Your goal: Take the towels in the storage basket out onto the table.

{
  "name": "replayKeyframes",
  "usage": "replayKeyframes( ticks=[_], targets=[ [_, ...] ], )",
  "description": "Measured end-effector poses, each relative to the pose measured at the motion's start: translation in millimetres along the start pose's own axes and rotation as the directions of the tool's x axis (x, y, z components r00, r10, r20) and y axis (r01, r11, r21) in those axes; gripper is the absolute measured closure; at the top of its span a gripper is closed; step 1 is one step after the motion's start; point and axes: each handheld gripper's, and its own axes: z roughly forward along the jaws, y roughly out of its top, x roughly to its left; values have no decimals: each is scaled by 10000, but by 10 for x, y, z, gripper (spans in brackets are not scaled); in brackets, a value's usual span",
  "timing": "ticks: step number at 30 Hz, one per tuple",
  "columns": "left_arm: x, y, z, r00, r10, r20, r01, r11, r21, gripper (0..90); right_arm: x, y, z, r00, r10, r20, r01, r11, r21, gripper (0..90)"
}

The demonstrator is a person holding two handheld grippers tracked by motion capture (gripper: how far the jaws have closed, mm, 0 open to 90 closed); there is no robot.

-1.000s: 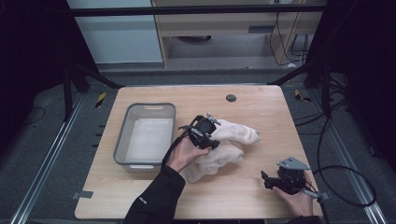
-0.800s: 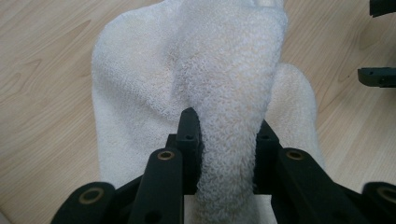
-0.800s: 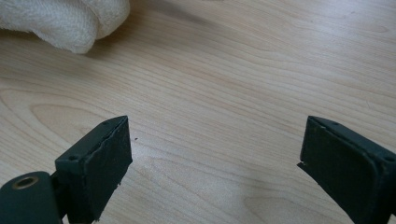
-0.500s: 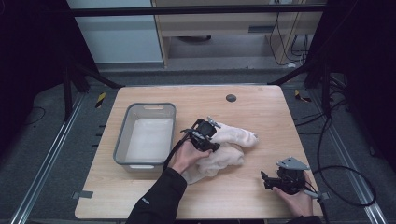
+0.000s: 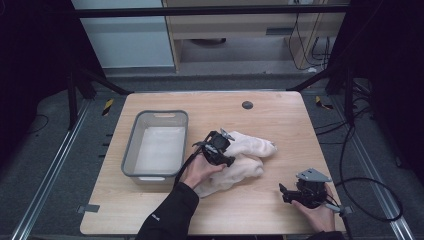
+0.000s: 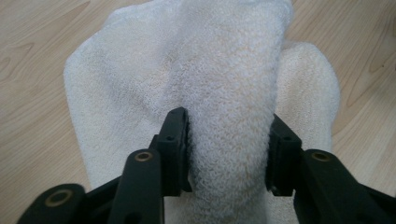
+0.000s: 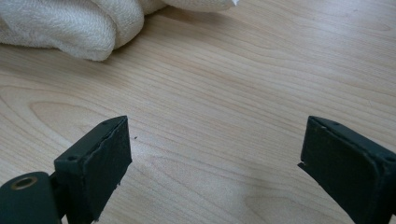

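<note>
A cream towel lies bunched in the middle of the wooden table. My left gripper presses down on it from the left. In the left gripper view a raised fold of the towel is squeezed between the two black jaws, with my left gripper shut on it. My right gripper rests near the table's front right edge, held in a hand. It points left toward the towel and is open. In the right gripper view, bare wood lies between the jaws of my right gripper, and the towel's edge is farther off.
A grey plastic bin with a pale lining stands left of the towel, close to my left forearm. A small black round disc is set in the table near its far edge. Dark floor and metal frame rails surround the table.
My left gripper has come down a little toward the person and settled onto the towel. The right gripper has not moved.
</note>
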Motion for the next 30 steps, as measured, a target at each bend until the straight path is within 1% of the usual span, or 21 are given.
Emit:
replayKeyframes(
  ticks=[3, 7, 10, 13, 16, 17, 19, 20, 22, 30],
  targets=[
    [5, -20, -7, 10000, 3, 15, -2, 9998, -177, 486, 2, -1, 2, 10000, -20, -8, 20, 10000, -19, 85],
    [9, -48, -42, 9999, 105, 17, -104, 9990, -441, 402, 4, -2, 4, 10000, -15, 9, 15, 10000, -18, 84],
    [10, -71, -87, 9997, 199, -111, -206, 9971, -730, 343, 5, -2, 5, 10000, -17, 14, 17, 10000, -12, 83],
    [15, -94, -133, 9995, 170, -280, -196, 9955, -931, 299, 6, -3, 6, 10000, -22, 12, 22, 10000, -6, 81],
    [31, -126, -194, 9992, 178, -354, -216, 9935, -1114, 278, 4, -3, 5, 10000, -22, 18, 22, 10000, -8, 79],
    [38, -143, -228, 9992, 122, -381, -169, 9920, -1254, 272, 4, -3, 6, 10000, -28, 23, 28, 10000, -1, 79],
    [43, -152, -249, 9991, 136, -408, -188, 9914, -1297, 265, 4, -3, 10, 10000, -48, 26, 48, 10000, -4, 78],
    [48, -165, -272, 9991, 92, -421, -150, 9901, -1393, 261, 3, -4, 12, 10000, -86, 24, 86, 10000, -13, 78],
    [62, -189, -314, 9993, 53, -383, -111, 9883, -1519, 256, 3, -4, 12, 10000, -94, 33, 94, 10000, -12, 77],
    [120, -316, -545, 9985, -65, -539, -45, 9794, -2017, 245, 3, -5, 13, 10000, -80, 50, 80, 10000, 41, 74]
  ],
)
